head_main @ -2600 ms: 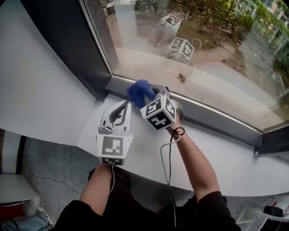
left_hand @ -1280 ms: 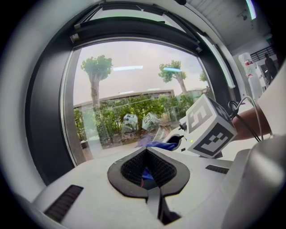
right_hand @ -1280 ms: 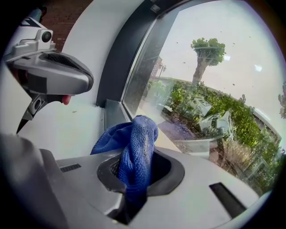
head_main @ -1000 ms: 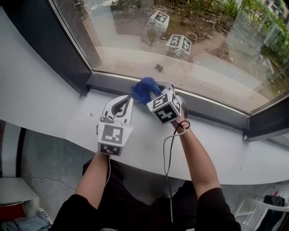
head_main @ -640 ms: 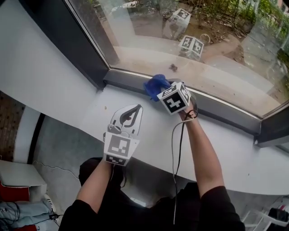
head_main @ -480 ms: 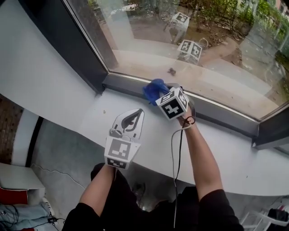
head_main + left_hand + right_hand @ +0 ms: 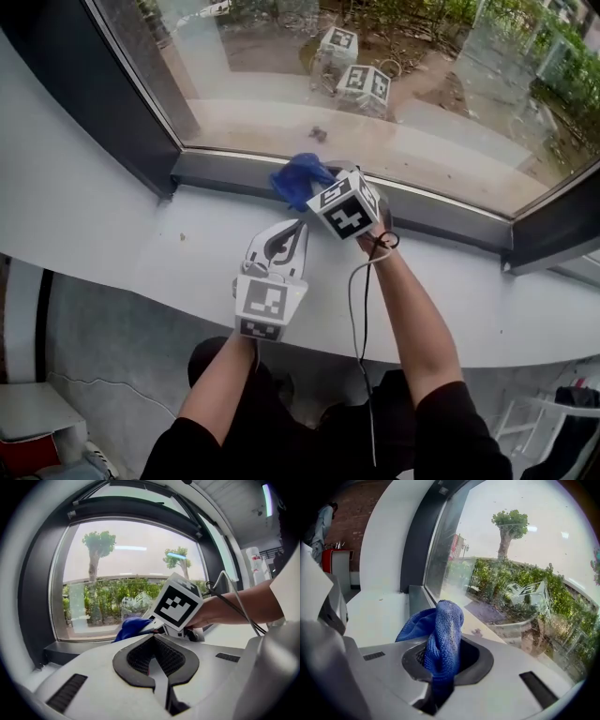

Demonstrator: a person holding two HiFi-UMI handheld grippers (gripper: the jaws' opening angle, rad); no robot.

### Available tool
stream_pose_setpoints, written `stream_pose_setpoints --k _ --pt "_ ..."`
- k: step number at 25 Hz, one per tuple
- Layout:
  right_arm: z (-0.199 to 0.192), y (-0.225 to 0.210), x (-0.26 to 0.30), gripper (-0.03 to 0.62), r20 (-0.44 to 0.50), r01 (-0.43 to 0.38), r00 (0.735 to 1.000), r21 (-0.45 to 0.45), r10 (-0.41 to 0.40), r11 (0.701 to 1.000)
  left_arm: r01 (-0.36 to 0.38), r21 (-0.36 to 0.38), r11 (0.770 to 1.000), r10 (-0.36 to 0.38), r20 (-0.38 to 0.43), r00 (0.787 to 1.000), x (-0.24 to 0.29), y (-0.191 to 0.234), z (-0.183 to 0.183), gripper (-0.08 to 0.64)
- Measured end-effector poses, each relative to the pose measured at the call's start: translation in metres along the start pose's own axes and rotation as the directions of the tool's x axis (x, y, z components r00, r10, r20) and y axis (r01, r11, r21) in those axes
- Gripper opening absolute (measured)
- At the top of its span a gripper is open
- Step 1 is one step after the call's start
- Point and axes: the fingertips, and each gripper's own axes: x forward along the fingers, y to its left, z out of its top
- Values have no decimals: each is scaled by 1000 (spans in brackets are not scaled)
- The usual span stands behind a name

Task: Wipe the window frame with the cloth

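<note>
A blue cloth (image 7: 298, 176) is pressed against the dark grey lower rail of the window frame (image 7: 441, 221), a little right of its left corner. My right gripper (image 7: 315, 189) is shut on the cloth, and its marker cube sits just behind. In the right gripper view the cloth (image 7: 441, 637) bulges up out of the closed jaws, with the frame rail (image 7: 416, 600) beyond. My left gripper (image 7: 297, 229) hovers over the white sill (image 7: 187, 253), close beside the right one, shut with nothing in it. In the left gripper view its pads (image 7: 165, 660) meet, and the cloth (image 7: 130, 626) lies ahead.
The window pane (image 7: 394, 112) rises behind the rail and reflects both marker cubes. A dark upright frame post (image 7: 112, 103) stands at the left and another frame corner (image 7: 553, 234) at the right. The sill curves and drops off at its near edge (image 7: 169, 305).
The right gripper has slid the cloth a little to the right along the lower rail. The left gripper has drawn closer to the right one. The head camera has shifted.
</note>
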Motion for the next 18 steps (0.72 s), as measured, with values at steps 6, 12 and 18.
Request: stream_pose_setpoints --k 6,12,18 --pt "-19 -12 -13 37 21 17 1000 32 -18 999 28 -17 999 -28 19 999 16 -11 4 5" --pt "-25 -22 -24 37 30 75 997 3 -75 997 64 48 997 -66 46 997 22 -34 9 5" --pt "-40 -27 -37 37 16 95 995 5 -95 995 126 75 989 -130 54 990 22 -39 -1 5"
